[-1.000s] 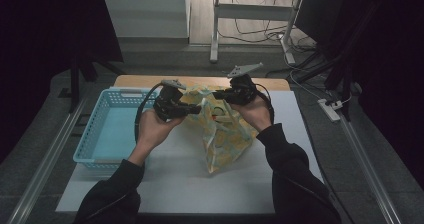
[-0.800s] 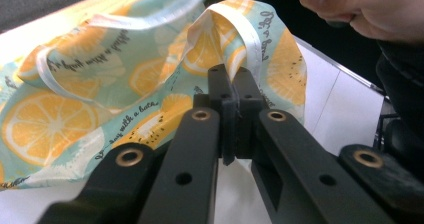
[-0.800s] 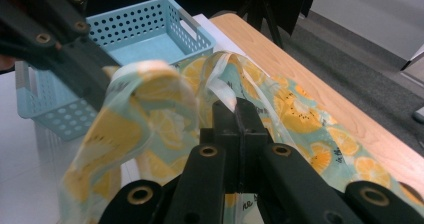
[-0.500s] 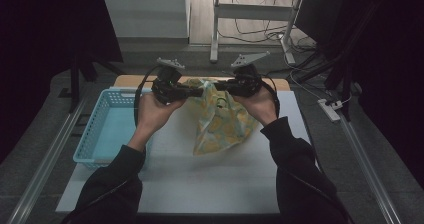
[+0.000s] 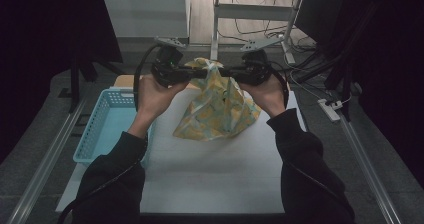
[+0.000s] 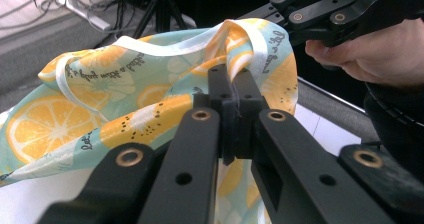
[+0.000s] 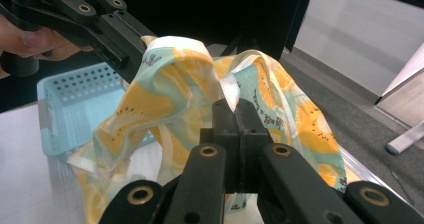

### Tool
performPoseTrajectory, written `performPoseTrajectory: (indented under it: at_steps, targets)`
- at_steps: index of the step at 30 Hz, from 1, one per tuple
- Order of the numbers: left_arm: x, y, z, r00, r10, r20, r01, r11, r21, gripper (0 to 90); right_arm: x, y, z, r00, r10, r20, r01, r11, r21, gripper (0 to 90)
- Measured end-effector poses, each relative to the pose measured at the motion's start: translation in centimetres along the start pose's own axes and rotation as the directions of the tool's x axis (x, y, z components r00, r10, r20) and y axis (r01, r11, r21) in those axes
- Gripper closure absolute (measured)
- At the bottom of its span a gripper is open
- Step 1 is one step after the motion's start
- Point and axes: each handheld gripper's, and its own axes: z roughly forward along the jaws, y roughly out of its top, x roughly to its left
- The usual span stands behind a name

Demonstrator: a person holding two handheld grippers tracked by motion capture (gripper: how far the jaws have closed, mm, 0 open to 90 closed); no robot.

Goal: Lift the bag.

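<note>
A light-green cloth (image 5: 215, 114) printed with orange slices and edged with white straps hangs between my two grippers above the white table top (image 5: 210, 179). My left gripper (image 5: 202, 74) is shut on its top edge from the left. Facing it, my right gripper (image 5: 223, 74) is shut on the top edge from the right, close beside. In the left gripper view the shut jaws (image 6: 235, 91) pinch a fold of the cloth (image 6: 100, 104). In the right gripper view the shut jaws (image 7: 235, 121) bite the cloth (image 7: 165, 104). The cloth's lower end hangs near the table.
A light-blue perforated basket (image 5: 107, 124) stands at the table's left side, also seen behind the cloth as the basket (image 7: 70, 104). Metal rails run along both sides of the table. A desk frame and cables lie on the floor beyond the far edge.
Both hands have risen together, drawing the cloth up from the table so it hangs longer and narrower. The grippers stay shut on its top edge.
</note>
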Motion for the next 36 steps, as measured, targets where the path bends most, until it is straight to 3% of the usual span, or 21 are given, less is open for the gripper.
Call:
performPoseTrajectory:
  at_steps: [12,22,32,36]
  targets:
    - [-0.4,2.4,-2.4,0.9998,0.017,-0.014,-0.018,0.9957,-0.091,90.0,-0.3,2.3,-2.1,0.9998,0.006,0.019,-0.004,0.997,-0.076,90.0]
    - [1.0,3.2,-2.3,0.9989,-0.016,-0.043,0.011,0.9945,-0.105,90.0,-0.8,2.7,-2.0,0.9991,0.023,0.035,-0.020,0.996,-0.089,90.0]
    - [0.5,4.8,-3.8,0.9985,-0.002,-0.056,-0.007,0.9873,-0.159,90.0,-0.5,4.8,-3.3,0.9987,0.001,0.052,0.006,0.991,-0.134,90.0]
    - [0.6,4.7,-3.1,0.9969,-0.003,-0.078,-0.007,0.9916,-0.129,90.0,-0.5,4.7,-3.0,0.9980,-0.002,0.064,0.010,0.993,-0.122,90.0]
